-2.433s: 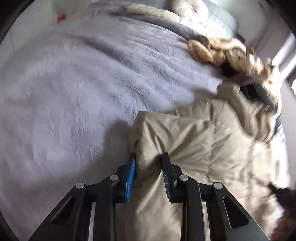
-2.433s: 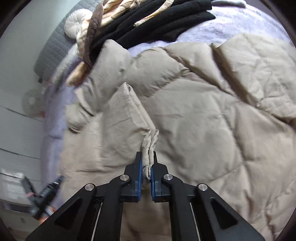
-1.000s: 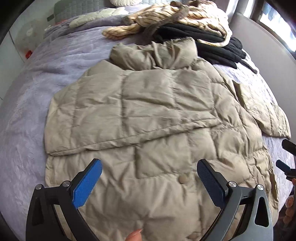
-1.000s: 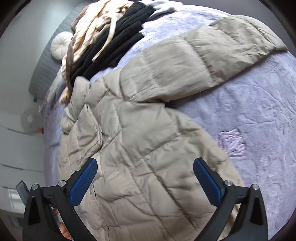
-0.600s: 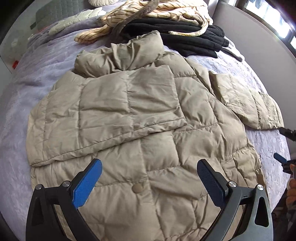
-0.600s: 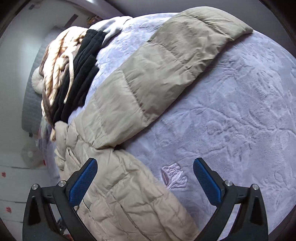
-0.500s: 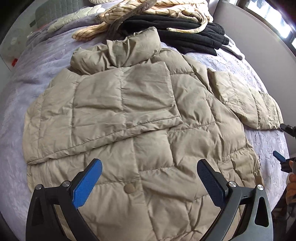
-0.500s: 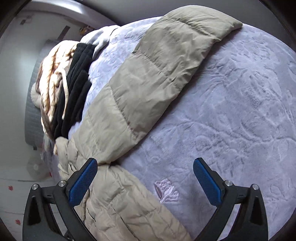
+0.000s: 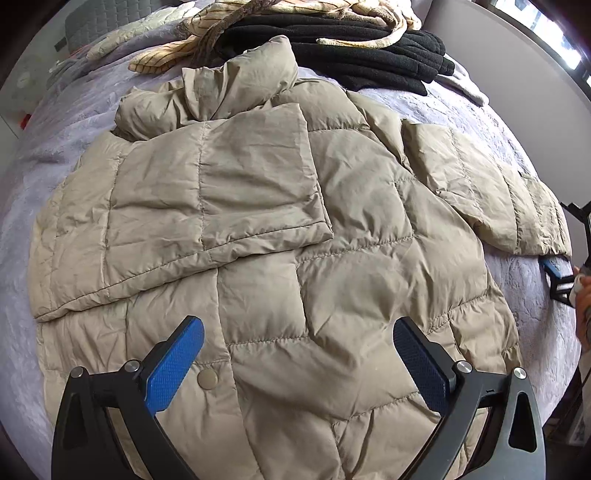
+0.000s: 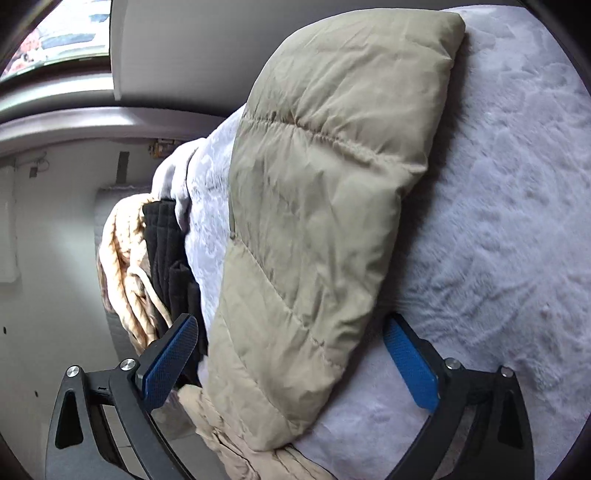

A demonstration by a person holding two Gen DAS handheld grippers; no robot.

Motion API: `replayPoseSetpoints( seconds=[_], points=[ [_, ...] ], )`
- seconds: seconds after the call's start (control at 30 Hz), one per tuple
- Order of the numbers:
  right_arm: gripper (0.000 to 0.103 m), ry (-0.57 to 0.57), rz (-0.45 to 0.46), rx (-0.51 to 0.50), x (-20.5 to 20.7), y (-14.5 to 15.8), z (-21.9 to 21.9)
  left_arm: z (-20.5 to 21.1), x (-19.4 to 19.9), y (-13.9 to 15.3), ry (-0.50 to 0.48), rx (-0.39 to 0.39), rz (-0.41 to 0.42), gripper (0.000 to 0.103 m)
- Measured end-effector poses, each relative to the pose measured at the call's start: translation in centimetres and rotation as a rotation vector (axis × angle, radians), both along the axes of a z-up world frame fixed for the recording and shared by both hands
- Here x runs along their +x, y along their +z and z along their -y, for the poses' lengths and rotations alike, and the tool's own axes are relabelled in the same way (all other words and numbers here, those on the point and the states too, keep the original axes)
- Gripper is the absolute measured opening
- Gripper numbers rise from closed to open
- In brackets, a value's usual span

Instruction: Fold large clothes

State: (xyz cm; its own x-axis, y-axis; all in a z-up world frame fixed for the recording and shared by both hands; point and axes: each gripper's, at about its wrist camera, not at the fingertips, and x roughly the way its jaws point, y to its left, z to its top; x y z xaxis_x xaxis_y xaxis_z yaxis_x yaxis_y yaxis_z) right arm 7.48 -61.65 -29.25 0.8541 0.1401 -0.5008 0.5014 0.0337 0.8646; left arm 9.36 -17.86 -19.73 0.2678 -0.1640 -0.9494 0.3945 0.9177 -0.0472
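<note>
A beige quilted puffer jacket lies spread on the lavender bedspread. Its left sleeve is folded across the chest; its right sleeve lies stretched out to the right. My left gripper is wide open and empty, hovering over the jacket's lower front near a snap button. My right gripper is wide open, and the outstretched sleeve lies between its fingers, apart from the pads. It also shows at the right edge of the left wrist view.
Black garments and a cream striped knit are piled at the head of the bed; they also show in the right wrist view. A grey headboard is behind. The bed's edge and a wall are to the right gripper's left.
Both grippers let go of the jacket and opened wide. The left pulled back over the lower front. The right swung to the outstretched sleeve and came in close around it.
</note>
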Motion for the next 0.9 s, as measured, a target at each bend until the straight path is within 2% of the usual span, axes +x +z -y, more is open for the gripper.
replayPoseSetpoints(
  seconds=[0.03, 0.07, 0.13, 0.2, 0.27, 0.4, 0.53, 0.7, 0.73, 0.8, 0.83, 0.9],
  points=[
    [0.07, -0.007, 0.01, 0.023, 0.3, -0.1, 0.3, 0.0, 0.0, -0.1, 0.0, -0.001, -0.001, 0.103],
    [0.062, -0.012, 0.009, 0.052, 0.8, -0.4, 0.5, 0.0, 0.1, -0.1, 0.001, 0.0, -0.001, 0.103],
    [0.024, -0.012, 0.017, 0.08, 1.6, -0.5, 0.6, -0.1, 0.2, -0.1, 0.006, 0.004, 0.002, 0.103],
    [0.013, 0.017, 0.039, 0.058, 2.3, 0.1, 0.5, -0.3, 0.4, 0.0, 0.015, 0.015, 0.014, 0.103],
    [0.009, 0.055, 0.041, -0.016, 3.1, 1.8, 0.0, -0.7, 0.6, -0.1, 0.022, 0.014, 0.018, 0.103],
    [0.008, 0.149, 0.063, -0.162, 5.3, 6.2, -2.2, -2.0, 1.3, -0.2, 0.039, -0.006, 0.01, 0.103],
    [0.008, 0.282, 0.096, -0.341, 8.4, 11.4, -6.8, -3.8, 1.9, 0.5, 0.063, -0.016, 0.043, 0.103],
    [0.008, 0.521, 0.178, -0.583, 12.7, 17.2, -17.5, -6.9, 3.3, 1.2, 0.116, 0.0, 0.084, 0.103],
    [0.008, 0.596, 0.198, -0.654, 13.8, 18.4, -20.9, -7.8, 3.6, 1.3, 0.132, 0.009, 0.097, 0.103],
    [0.008, 0.713, 0.225, -0.764, 14.5, 19.4, -26.4, -9.3, 4.2, 1.3, 0.161, 0.031, 0.118, 0.103],
    [0.008, 0.802, 0.226, -0.848, 15.2, 19.6, -30.5, -10.2, 4.6, 1.3, 0.179, 0.049, 0.125, 0.103],
    [0.008, 0.923, 0.208, -0.969, 15.6, 18.7, -36.3, -11.9, 5.1, 1.1, 0.213, 0.076, 0.132, 0.103]
  ],
)
